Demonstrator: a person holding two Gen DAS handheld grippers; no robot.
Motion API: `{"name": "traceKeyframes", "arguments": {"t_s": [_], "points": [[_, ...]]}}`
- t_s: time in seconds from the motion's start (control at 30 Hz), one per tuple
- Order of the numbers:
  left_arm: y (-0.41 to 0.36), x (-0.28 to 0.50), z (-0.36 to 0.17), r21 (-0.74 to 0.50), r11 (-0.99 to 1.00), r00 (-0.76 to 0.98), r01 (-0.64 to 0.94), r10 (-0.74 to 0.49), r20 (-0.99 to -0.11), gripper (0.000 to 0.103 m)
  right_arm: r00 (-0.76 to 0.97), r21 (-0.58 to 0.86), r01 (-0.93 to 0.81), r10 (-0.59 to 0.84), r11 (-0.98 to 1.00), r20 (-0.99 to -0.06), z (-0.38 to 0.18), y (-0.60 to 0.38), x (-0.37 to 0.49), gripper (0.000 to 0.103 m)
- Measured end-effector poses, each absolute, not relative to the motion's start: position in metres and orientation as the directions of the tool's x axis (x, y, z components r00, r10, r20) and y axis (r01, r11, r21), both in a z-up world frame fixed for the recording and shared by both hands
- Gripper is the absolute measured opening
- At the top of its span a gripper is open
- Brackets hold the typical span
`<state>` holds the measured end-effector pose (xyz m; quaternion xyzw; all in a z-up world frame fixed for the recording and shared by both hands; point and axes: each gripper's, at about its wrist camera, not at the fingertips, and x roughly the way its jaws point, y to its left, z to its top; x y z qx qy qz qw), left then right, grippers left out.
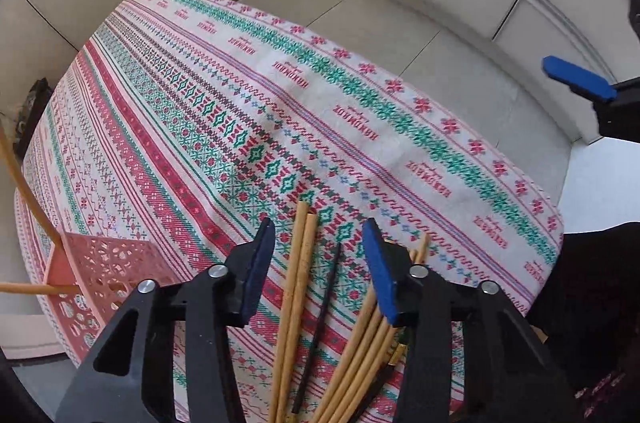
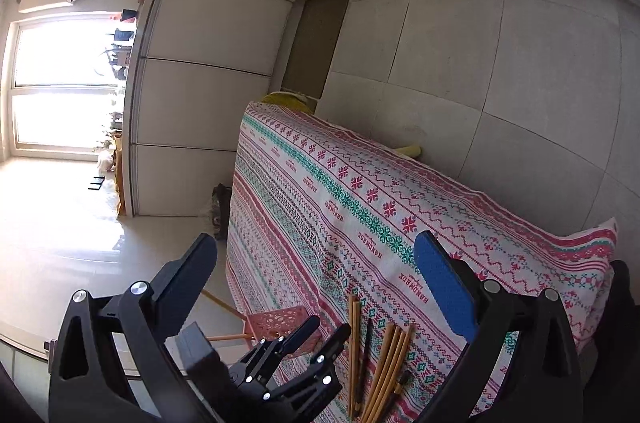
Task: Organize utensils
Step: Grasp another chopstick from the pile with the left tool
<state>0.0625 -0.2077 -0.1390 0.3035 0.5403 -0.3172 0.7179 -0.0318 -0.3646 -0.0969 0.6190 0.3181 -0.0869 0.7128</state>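
Pale tiled walls and a tiled floor surround a tabletop covered by a patterned cloth [image 1: 280, 111] in red, green and white bands. At the near end of the cloth lies a loose group of chopsticks. Two tan chopsticks [image 1: 294, 287] lie side by side, touching along their length. Just beside them, on the right in the left wrist view, lies a single black chopstick [image 1: 320, 327]. Further right, a bundle of tan chopsticks [image 1: 362, 355] fans out slightly, with one more dark chopstick [image 2: 400, 385] along its outer edge. A pink perforated basket [image 1: 104, 267] stands at the left corner of the tabletop, near the chopsticks but apart from them, and two tan sticks [image 1: 24, 183] project from it at an angle. The left gripper [image 1: 320, 271] is positioned over the chopsticks with its jaws spread wide, holding nothing; the pair of tan chopsticks and the black chopstick appear in the gap between the jaws. The right gripper [image 2: 316, 287] is off to the side of the tabletop, jaws likewise wide apart and holding nothing, with the left gripper visible below it.
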Motion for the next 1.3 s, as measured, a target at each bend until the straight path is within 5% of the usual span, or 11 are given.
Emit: {"name": "traceKeyframes", "arguments": {"t_s": [0.07,0.27,0.83,1.3], "points": [[-0.208,0.074,-0.145,0.106,0.613,0.188,0.783,-0.072,-0.980,0.027,0.781,0.830,0.519,0.279,0.207,-0.558,-0.099,-0.369,-0.034,0.096],[-0.204,0.093,-0.172,0.108,0.606,0.113,0.788,0.029,-0.993,0.027,0.774,0.834,0.520,0.311,0.184,-0.552,-0.104,-0.374,-0.035,0.096],[-0.190,0.095,-0.172,0.024,0.595,0.064,0.803,-0.046,-0.997,0.022,0.764,0.832,0.520,0.330,0.194,-0.554,-0.106,-0.373,-0.032,0.096],[-0.205,0.097,-0.165,0.119,0.510,0.110,0.852,0.048,-0.993,0.022,0.761,0.828,0.523,0.327,0.202,-0.561,-0.106,-0.372,-0.032,0.096]]}}
